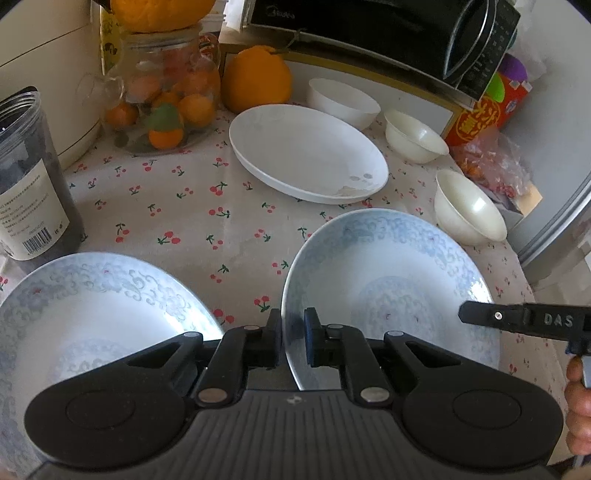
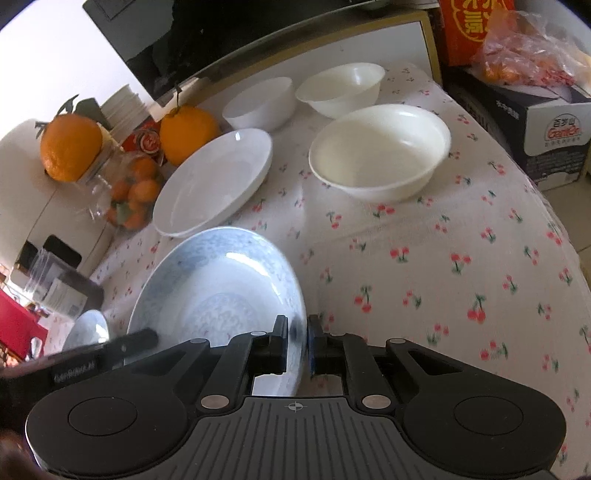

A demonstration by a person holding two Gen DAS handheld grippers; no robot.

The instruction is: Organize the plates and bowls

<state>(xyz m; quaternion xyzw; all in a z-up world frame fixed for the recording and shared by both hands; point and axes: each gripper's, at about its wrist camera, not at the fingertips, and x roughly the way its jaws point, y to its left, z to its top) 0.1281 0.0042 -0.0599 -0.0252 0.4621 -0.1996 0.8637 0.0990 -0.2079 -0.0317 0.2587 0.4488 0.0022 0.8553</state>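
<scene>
My left gripper [image 1: 293, 325] is shut on the left rim of a blue-patterned plate [image 1: 391, 273]. My right gripper [image 2: 297, 332] is shut on the right rim of the same plate [image 2: 218, 291] and also shows in the left wrist view [image 1: 517, 319]. A second blue-patterned plate [image 1: 92, 314] lies at the lower left and shows small in the right wrist view [image 2: 88, 330]. A plain white plate [image 1: 306, 151] lies in the middle [image 2: 214, 181]. Three white bowls sit beyond: a near one [image 1: 469, 210] [image 2: 380, 151], a middle one [image 1: 413, 136] [image 2: 343, 86] and a far one [image 1: 343, 99] [image 2: 260, 101].
The table [image 1: 177, 221] has a cherry-print cloth. A glass jar of small oranges [image 1: 166, 99], a large orange [image 1: 255, 79], a dark plastic jar [image 1: 29, 177] and a black microwave [image 1: 369, 33] stand around it. A red box [image 1: 484, 114] and a bag [image 2: 532, 44] sit at the right edge.
</scene>
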